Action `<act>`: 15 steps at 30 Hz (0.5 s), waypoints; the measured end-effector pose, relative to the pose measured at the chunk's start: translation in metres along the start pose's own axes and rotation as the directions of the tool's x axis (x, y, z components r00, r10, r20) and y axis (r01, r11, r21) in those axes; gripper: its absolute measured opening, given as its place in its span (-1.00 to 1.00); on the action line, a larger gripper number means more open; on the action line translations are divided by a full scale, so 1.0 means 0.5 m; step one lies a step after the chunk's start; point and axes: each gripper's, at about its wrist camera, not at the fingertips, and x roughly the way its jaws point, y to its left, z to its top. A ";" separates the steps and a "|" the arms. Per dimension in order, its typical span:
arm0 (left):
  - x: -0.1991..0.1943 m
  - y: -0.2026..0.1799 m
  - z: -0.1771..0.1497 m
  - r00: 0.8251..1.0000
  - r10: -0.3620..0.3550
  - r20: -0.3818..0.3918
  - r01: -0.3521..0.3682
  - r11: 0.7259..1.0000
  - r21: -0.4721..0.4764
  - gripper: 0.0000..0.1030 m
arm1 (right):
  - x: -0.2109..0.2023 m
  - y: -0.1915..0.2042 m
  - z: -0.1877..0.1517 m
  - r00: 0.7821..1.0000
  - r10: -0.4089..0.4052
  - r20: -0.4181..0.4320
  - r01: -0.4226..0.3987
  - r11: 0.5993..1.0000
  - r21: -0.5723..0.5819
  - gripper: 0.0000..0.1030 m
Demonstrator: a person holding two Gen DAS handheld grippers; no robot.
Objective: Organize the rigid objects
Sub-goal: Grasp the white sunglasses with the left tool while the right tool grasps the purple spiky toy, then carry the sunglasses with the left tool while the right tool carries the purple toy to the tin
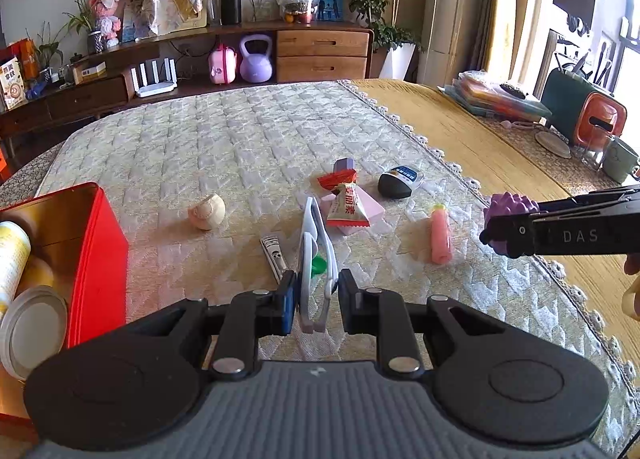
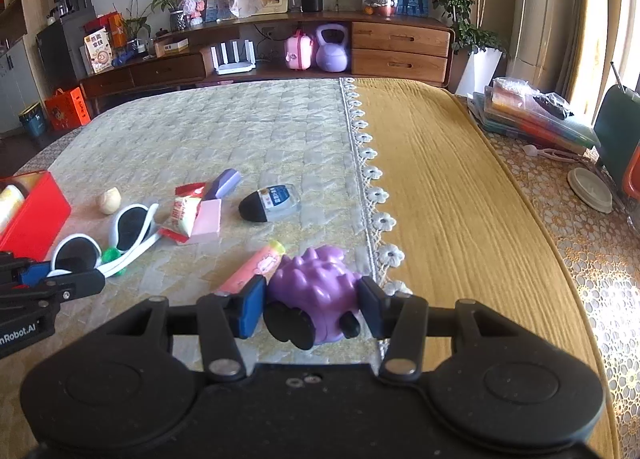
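Filling slowly: red box (image 1: 100, 251) at left holds only a few items. Left gripper (image 1: 318, 299) straddling white sunglasses (image 1: 314, 243), grip uncertain; right gripper (image 2: 312, 309) flanking purple toy (image 2: 316, 283), contact unclear. Bottle (image 1: 400, 181), pink tube (image 1: 440, 237), snack packet (image 1: 346, 209), ball (image 1: 207, 211) loose on quilt (image 1: 240, 131).

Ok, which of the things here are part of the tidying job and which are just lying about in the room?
Part of the job:
sunglasses between the left gripper's fingers
purple spiky toy between the right gripper's fingers
pink tube
snack packet
small ball
red box

Just lying about:
kettlebell
router
stacked folders
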 end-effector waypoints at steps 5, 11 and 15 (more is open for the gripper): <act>-0.021 -0.002 -0.004 1.000 -0.020 0.008 0.020 1.000 0.004 -0.59 | -0.035 0.021 -0.027 0.999 0.034 0.010 -0.034 0.999 -0.007 -0.04; -0.045 -0.002 -0.006 0.999 -0.022 0.026 0.022 1.000 0.003 -0.59 | -0.072 0.039 -0.042 0.996 0.086 0.015 -0.086 0.996 -0.003 -0.04; -0.062 0.004 -0.004 0.999 -0.017 0.045 0.017 1.000 -0.006 -0.59 | -0.093 0.052 -0.054 0.993 0.116 0.014 -0.116 0.993 0.011 -0.04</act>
